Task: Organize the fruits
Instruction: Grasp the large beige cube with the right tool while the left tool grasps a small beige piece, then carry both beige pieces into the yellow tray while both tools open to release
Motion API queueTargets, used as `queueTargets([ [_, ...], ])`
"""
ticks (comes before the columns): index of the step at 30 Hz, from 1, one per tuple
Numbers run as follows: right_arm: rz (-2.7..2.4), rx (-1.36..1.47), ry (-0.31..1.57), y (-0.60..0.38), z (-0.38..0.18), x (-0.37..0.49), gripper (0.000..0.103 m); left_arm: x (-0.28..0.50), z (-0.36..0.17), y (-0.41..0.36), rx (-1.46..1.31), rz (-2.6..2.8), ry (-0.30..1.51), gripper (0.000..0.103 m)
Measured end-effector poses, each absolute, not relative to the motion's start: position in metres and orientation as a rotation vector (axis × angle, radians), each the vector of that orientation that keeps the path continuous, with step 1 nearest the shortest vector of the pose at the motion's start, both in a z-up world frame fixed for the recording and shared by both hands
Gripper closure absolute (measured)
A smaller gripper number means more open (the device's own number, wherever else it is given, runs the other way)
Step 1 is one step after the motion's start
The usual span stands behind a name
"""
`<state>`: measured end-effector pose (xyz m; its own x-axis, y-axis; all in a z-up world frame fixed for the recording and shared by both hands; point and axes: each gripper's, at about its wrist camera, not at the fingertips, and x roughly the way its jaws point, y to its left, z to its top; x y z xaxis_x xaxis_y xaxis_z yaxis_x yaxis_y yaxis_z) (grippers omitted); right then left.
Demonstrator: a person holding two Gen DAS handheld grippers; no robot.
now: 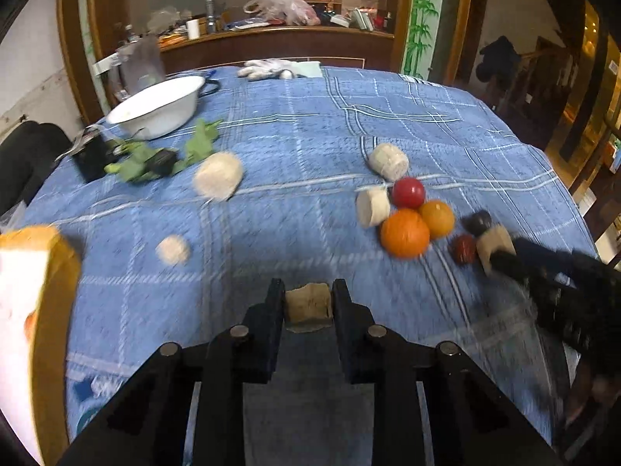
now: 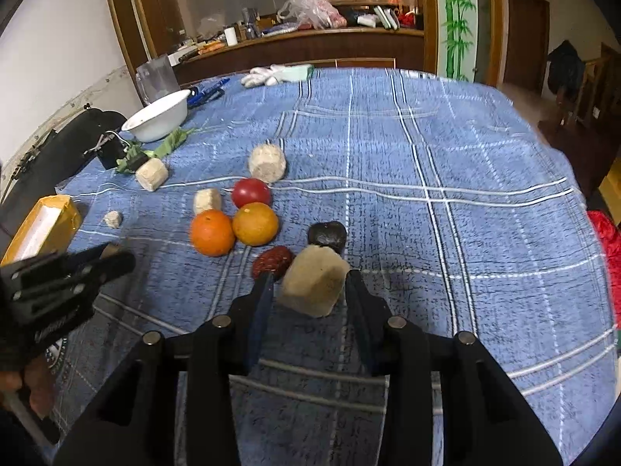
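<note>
Here the left gripper point(image 1: 307, 303) has its jaws pinched on a small tan chunk point(image 1: 308, 306), rough and crumbly at the edges, held just above the blue plaid cloth point(image 1: 295, 132) that covers the bench. The right gripper point(image 2: 310, 291) has its jaws set around a larger tan block point(image 2: 315, 285), a blunt, grainy lump with flat faces; the right jaw touches it, while a thin gap seems to show at the left jaw, so whether it is fully clamped is hard to say.

Just beyond the right jaws lie a dark red wrinkled fruit point(image 2: 272, 261) and a blackish one point(image 2: 327, 234), both close to the block. Ahead and to the left of those jaws sit two oranges point(image 2: 212, 232) touching each other, with a glossy red tomato point(image 2: 251, 192) just behind them. Pale cylindrical pieces point(image 2: 267, 163) are scattered farther out, one behind the tomato, one beside the oranges, others well to the left.

Far ahead and left of the left jaws stands a white bowl point(image 1: 159, 106), with green leaves point(image 1: 194, 147) near it. A yellow box point(image 1: 35, 310) sits at the left jaws' near left.
</note>
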<state>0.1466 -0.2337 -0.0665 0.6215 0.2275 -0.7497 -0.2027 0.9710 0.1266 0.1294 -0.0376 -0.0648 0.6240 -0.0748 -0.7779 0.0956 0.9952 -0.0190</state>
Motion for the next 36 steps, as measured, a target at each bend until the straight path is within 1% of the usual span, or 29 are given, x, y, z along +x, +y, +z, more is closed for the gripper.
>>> queueTargets([
  [6, 0.228, 0.002, 0.823, -0.223, -0.045, 0.105, 0.068, 0.094, -0.055, -0.016, -0.003, -0.059, 0.858, 0.079],
  [9, 0.213, -0.014, 0.827, -0.221, -0.044, 0.092, 0.068, 0.079, -0.052, -0.009, -0.024, -0.067, 0.848, 0.079],
  [13, 0.143, -0.016, 0.857, -0.223, -0.056, 0.116, 0.068, 0.073, -0.053, -0.004, -0.034, -0.065, 0.843, 0.079],
  [17, 0.126, -0.078, 0.929, -0.212, -0.081, 0.153, 0.068, 0.078, -0.056, -0.004, -0.038, -0.073, 0.844, 0.079],
  [23, 0.116, -0.088, 0.923, -0.212, -0.086, 0.169, 0.069, 0.092, -0.061, -0.006, -0.05, -0.081, 0.851, 0.079],
  [28, 0.12, -0.042, 0.885, -0.223, -0.074, 0.151, 0.069, 0.091, -0.062, -0.01, -0.045, -0.094, 0.849, 0.079],
  [36, 0.176, 0.002, 0.849, -0.225, -0.047, 0.093, 0.069, 0.07, -0.055, -0.015, -0.043, -0.105, 0.832, 0.079],
])
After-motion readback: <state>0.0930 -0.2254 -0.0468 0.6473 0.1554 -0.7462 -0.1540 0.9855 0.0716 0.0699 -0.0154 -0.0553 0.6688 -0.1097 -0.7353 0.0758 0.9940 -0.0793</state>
